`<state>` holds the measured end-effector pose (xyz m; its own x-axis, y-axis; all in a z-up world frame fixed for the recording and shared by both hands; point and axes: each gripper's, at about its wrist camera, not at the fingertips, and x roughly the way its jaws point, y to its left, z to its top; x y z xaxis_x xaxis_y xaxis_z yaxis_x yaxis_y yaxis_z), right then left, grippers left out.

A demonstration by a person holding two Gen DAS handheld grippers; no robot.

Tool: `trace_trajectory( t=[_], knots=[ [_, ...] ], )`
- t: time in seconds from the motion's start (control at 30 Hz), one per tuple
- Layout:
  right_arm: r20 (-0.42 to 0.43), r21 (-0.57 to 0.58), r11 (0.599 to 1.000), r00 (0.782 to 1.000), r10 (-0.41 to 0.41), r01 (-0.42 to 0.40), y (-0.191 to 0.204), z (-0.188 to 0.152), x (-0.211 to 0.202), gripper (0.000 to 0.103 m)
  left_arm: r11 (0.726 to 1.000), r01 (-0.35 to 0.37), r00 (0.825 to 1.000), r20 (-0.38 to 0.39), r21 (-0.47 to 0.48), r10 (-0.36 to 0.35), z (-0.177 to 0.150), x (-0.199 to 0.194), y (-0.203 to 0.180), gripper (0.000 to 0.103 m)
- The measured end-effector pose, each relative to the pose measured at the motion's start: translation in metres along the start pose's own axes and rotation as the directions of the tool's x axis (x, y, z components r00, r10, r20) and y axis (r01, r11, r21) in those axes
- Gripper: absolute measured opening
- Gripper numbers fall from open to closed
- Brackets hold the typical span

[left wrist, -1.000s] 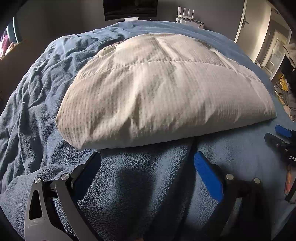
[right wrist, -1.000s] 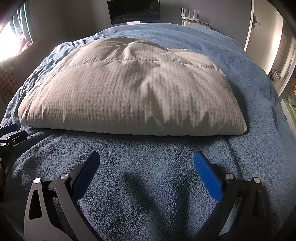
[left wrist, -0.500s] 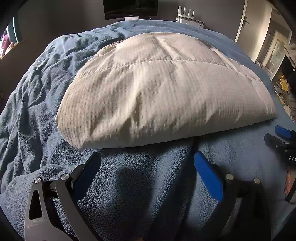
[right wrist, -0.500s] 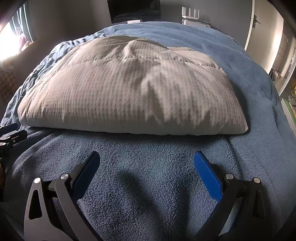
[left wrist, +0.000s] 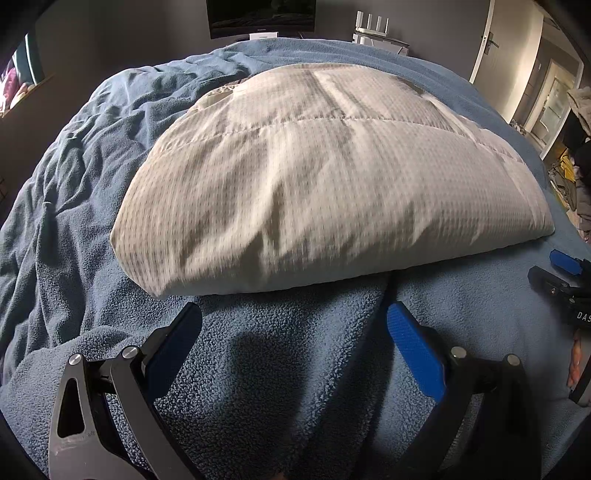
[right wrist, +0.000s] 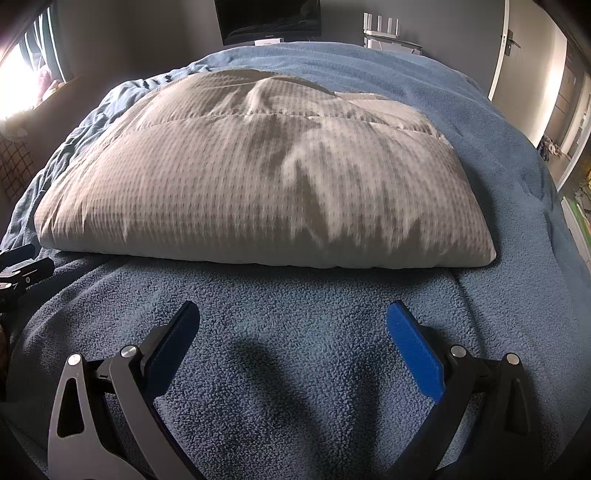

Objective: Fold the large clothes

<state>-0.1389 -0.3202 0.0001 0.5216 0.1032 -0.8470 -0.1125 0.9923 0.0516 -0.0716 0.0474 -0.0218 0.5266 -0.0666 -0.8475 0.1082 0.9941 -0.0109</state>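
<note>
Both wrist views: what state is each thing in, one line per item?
Beige quilted garment: folded into a puffy rectangle, lying flat on the bed, not held.
Blue fleece blanket: spread over the bed, rumpled on the window side.
Left gripper: open, empty, short of the garment.
Right gripper: open, empty, short of the garment.
Door: appears ajar.

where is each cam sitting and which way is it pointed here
Left wrist: sits on the left gripper, low over the blue blanket, facing up the bed at the near edge of the folded cream quilt; its own open fingers frame the bottom, and the right gripper shows at the right edge.
Right wrist: sits on the right gripper, facing the same way at the quilt's right half; open fingers below, the left gripper at the left edge.
Shared: quilt, blanket, the dark screen and door beyond.
</note>
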Motion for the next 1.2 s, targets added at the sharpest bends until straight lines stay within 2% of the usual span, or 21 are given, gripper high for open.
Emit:
trace_trajectory(
  t=[0.37,0.63,1.2],
  knots=[
    [-0.005,-0.002,1.000,1.000,0.002,-0.002,-0.0003,-0.0005,0.0018,0.097,1.000,-0.003,1.000,-0.001,0.000,0.003,0.0006,0.0011,-0.0005,0.096],
    [-0.010,-0.003,1.000,1.000,0.002,-0.002,-0.0008,-0.0007,0.0030,0.097,0.999,-0.040,0.999,-0.003,0.014,0.040,-0.0002,0.0024,-0.0054,0.096],
    [-0.016,-0.007,1.000,1.000,0.004,-0.004,-0.0009,-0.0008,0.0044,0.097,0.999,-0.034,0.999,-0.006,0.012,0.035,0.0003,0.0012,-0.0047,0.096]
  ],
)
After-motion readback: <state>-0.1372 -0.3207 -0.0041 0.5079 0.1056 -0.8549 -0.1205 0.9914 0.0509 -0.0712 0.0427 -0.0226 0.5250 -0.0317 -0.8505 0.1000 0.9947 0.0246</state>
